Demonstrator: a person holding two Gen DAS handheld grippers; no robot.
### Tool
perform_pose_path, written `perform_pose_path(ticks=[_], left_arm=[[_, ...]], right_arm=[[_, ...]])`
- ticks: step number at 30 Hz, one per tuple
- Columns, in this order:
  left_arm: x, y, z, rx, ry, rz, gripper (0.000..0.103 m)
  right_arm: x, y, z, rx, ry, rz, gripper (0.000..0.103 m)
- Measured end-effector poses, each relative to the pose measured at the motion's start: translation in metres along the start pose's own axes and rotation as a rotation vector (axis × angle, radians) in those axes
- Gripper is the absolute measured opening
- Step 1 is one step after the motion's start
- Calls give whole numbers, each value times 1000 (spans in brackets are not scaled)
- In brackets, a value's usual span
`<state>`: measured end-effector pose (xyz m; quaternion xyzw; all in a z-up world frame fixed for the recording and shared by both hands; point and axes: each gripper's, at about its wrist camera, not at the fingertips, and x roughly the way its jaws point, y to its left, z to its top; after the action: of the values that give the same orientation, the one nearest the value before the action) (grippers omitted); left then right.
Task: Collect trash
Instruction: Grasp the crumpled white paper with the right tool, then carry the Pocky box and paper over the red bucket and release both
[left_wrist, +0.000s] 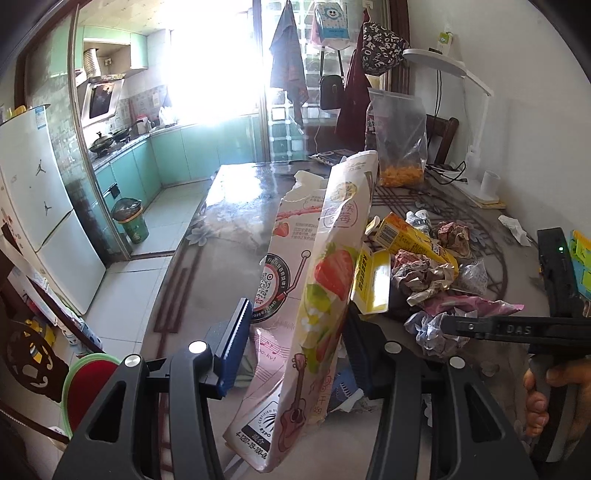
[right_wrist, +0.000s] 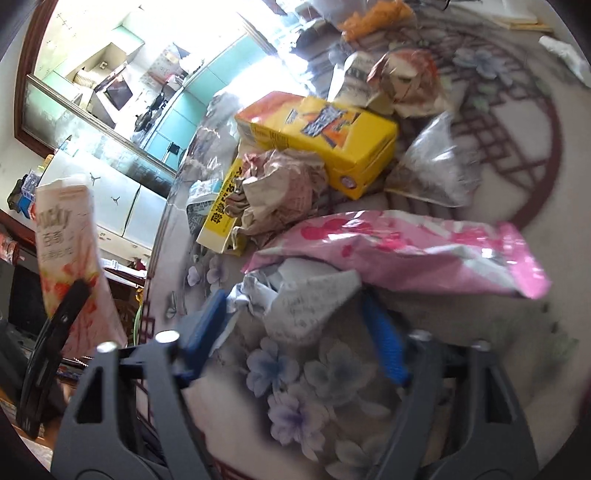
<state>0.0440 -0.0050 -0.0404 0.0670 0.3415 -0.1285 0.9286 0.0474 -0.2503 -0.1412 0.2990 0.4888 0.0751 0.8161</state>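
left gripper (left_wrist: 291, 354): clamped on the strawberry snack box (left_wrist: 314, 302), lifted off the table (left_wrist: 229, 206)
right gripper (right_wrist: 295, 332): jaws around crumpled white paper (right_wrist: 295, 299), contact unclear
trash pile (right_wrist: 317, 147): far right, on the table

My right wrist view is motion-smeared, so I can't tell whether the pads (right_wrist: 384, 343) press the crumpled paper (right_wrist: 295, 295). The strawberry box (left_wrist: 314, 295) hides the table (left_wrist: 229, 221) behind it, and the window (left_wrist: 218, 62) is blown white.
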Motion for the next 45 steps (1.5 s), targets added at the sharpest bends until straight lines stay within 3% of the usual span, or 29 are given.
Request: perform_pose_path(ticks=[3, 15, 23, 33, 40, 45], left_arm=[[-5, 6, 1, -10, -10, 14, 46], [-36, 40, 10, -34, -118, 130, 46], [-49, 78, 9, -105, -160, 184, 46], [-45, 113, -1, -141, -151, 263, 46], [-42, 146, -10, -174, -129, 376, 46], [-36, 155, -14, -188, -108, 381, 46]], right_arm=[[-6, 13, -9, -39, -5, -5, 35], [-79, 119, -42, -431, -241, -227, 35], [-68, 163, -49, -576, -260, -265, 35], [-35, 233, -61, -739, -286, -306, 35], [-17, 267, -68, -816, -289, -334, 35], [-10, 281, -71, -843, -294, -355, 35]])
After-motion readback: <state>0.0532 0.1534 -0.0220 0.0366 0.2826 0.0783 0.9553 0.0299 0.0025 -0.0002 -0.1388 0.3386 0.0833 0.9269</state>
